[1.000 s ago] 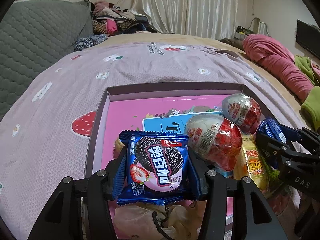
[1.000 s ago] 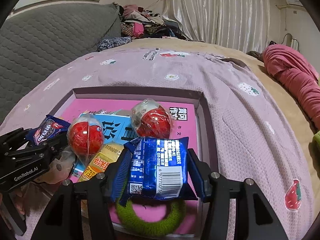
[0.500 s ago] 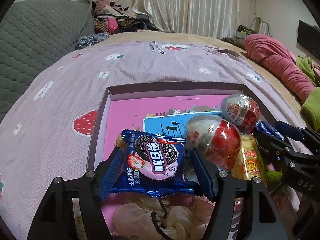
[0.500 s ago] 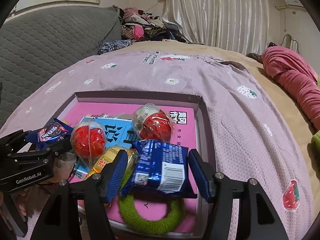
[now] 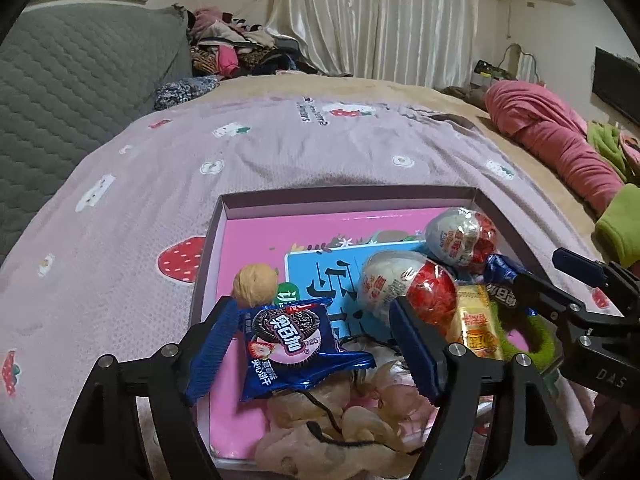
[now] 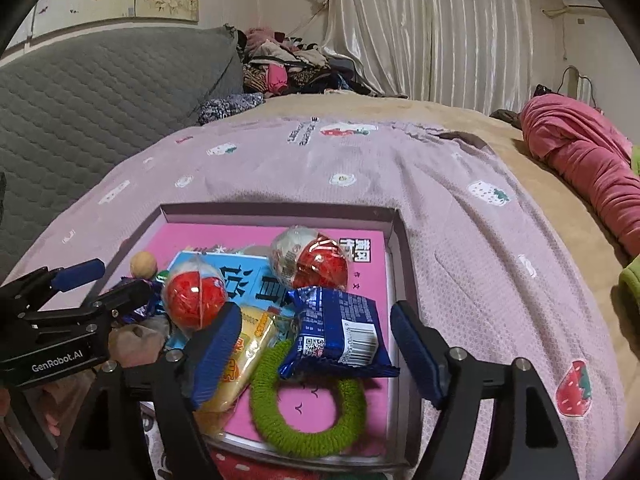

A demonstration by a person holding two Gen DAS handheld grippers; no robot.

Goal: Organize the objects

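Observation:
A shallow box (image 5: 214, 240) with a pink bottom lies on the bed. My left gripper (image 5: 316, 334) is open around a blue cookie pack (image 5: 292, 344) that lies on a beige pouch (image 5: 320, 428) in the box. My right gripper (image 6: 316, 344) is open around another blue cookie pack (image 6: 340, 332) resting on a green ring (image 6: 308, 404). Two red-and-white eggs (image 5: 404, 284) (image 5: 460, 236) lie on a blue card (image 5: 324, 272). A yellow packet (image 5: 476, 328) and a walnut (image 5: 256, 282) are also in the box.
The box (image 6: 400, 248) sits on a lilac strawberry-print blanket (image 5: 280, 152). A grey quilted headboard (image 5: 80, 80) is on the left. A red garment (image 5: 552, 144) lies at the right. Clothes (image 6: 288, 64) are piled at the back.
Both grippers have opened and let go of their cookie packs, which dropped into the box. Both grippers pulled back a little.

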